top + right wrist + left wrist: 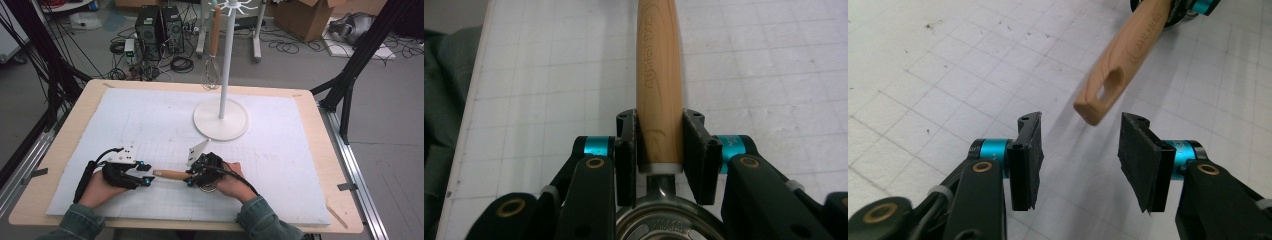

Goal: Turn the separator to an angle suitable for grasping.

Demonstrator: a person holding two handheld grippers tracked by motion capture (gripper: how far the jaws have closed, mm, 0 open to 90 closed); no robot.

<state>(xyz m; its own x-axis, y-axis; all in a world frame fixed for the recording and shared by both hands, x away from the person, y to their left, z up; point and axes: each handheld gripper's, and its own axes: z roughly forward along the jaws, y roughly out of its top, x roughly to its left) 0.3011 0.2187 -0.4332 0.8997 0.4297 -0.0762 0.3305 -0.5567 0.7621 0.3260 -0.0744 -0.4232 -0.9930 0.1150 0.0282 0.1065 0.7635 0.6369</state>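
In the high view the wooden-handled utensil [172, 175] lies just in front of the white stand [220, 119], between both grippers. Left gripper view: the left gripper [1080, 150] gapes, released — handle tip just beyond. Right gripper view: the right gripper [659, 150] clamps the handle — 2 pads pressing.

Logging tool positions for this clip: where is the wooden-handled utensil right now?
In the high view the wooden-handled utensil lies level near the mat's front edge, between both hands. The right tongs clamp its handle near the metal head; its free end points at the open left tongs.
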